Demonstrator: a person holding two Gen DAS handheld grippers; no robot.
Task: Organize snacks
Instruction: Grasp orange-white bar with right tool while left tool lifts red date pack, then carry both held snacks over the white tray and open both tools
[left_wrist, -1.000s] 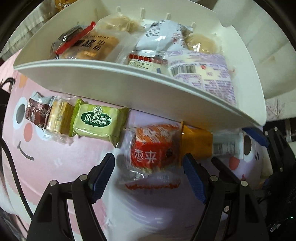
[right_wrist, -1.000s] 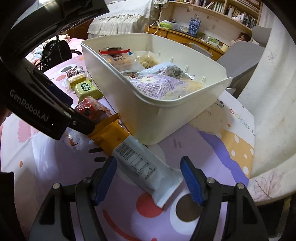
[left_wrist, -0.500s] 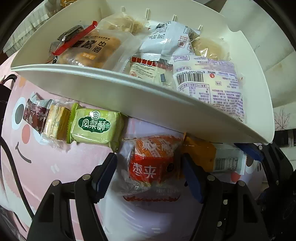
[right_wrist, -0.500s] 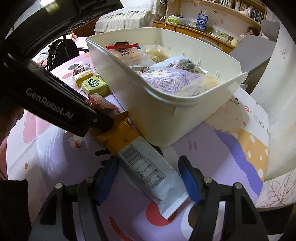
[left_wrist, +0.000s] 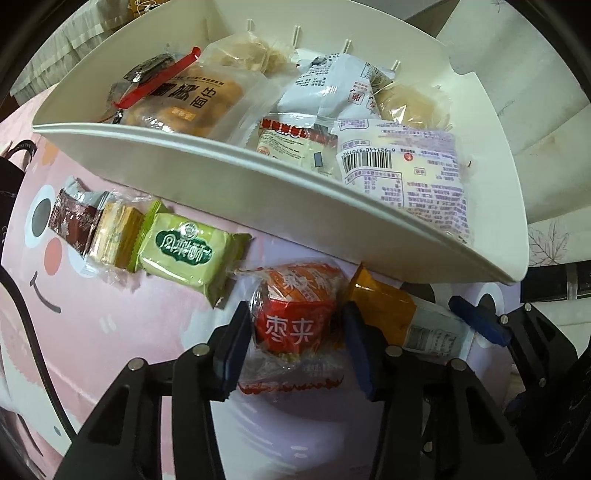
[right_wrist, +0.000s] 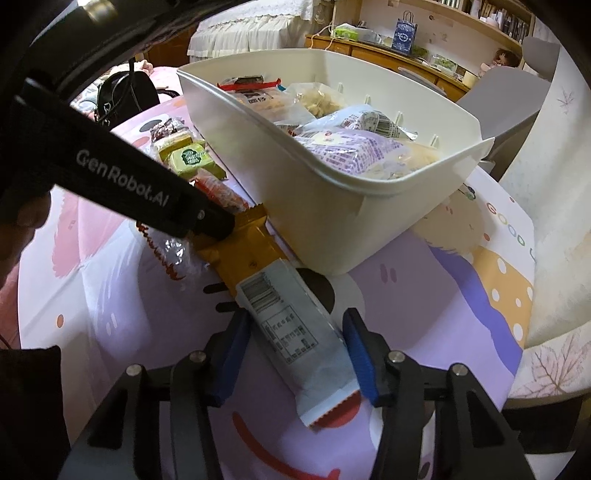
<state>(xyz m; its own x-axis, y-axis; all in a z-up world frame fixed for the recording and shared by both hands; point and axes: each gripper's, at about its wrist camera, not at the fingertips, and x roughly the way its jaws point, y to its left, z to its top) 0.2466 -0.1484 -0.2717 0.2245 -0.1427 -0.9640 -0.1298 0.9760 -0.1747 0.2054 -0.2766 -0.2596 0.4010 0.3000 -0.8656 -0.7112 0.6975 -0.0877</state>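
Snacks lie in a row on a pink cartoon tablecloth along the near wall of a white plastic bin. In the left wrist view, at 9 o'clock sits a dark red wrapped snack, touching a yellow wafer pack, then a green pineapple cake pack just beside it. At centre a red jujube snack in clear wrap sits between the blue pads of the left gripper; the jaws are closed about halfway and touch or nearly touch the wrapper on both sides, though a firm grip cannot be confirmed. At 3 o'clock an orange and white bar pack lies partly under the bin's rim.

Inside the bin, from 11 o'clock to 2 o'clock: a bag of orange biscuits with a red clip, a clear bag of pale pastries, a white pouch, a small red and white packet, and a lilac printed packet with a barcode.

In the right wrist view the right gripper straddles the white end of the bar pack, jaws partly open, close to its edges without a clear clamp. The bin sits at 12 o'clock.
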